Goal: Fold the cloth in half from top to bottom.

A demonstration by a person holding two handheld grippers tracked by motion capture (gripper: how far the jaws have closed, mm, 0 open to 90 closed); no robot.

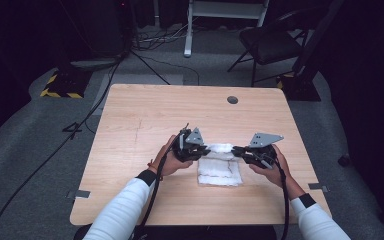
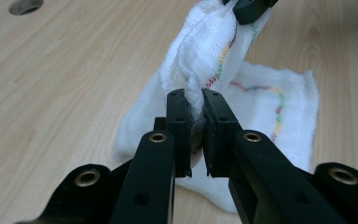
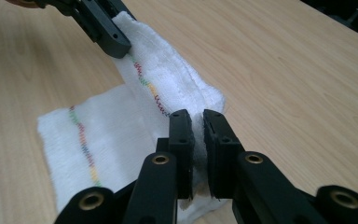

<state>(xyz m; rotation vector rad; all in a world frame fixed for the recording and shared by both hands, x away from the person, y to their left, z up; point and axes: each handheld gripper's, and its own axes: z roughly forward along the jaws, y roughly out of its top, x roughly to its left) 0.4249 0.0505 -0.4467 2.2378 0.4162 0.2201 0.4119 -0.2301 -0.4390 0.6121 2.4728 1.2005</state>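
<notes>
left gripper (image 2: 195, 140): jaws pinching white cloth (image 2: 261, 107) edge | right gripper (image 3: 198, 149): pinching opposite corner (fold lifted between them) | risk: thin gauze slips out if they pull apart

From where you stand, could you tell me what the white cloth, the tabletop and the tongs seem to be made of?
The white cloth looks like soft open-weave cotton, matte, going by its gauzy ribbed texture and multicoloured stitched line. The tabletop looks like light wood or wood-look laminate, smooth, with visible grain. The left tongs and right tongs look like matte black moulded plastic with brass-coloured eyelets, probably.
</notes>
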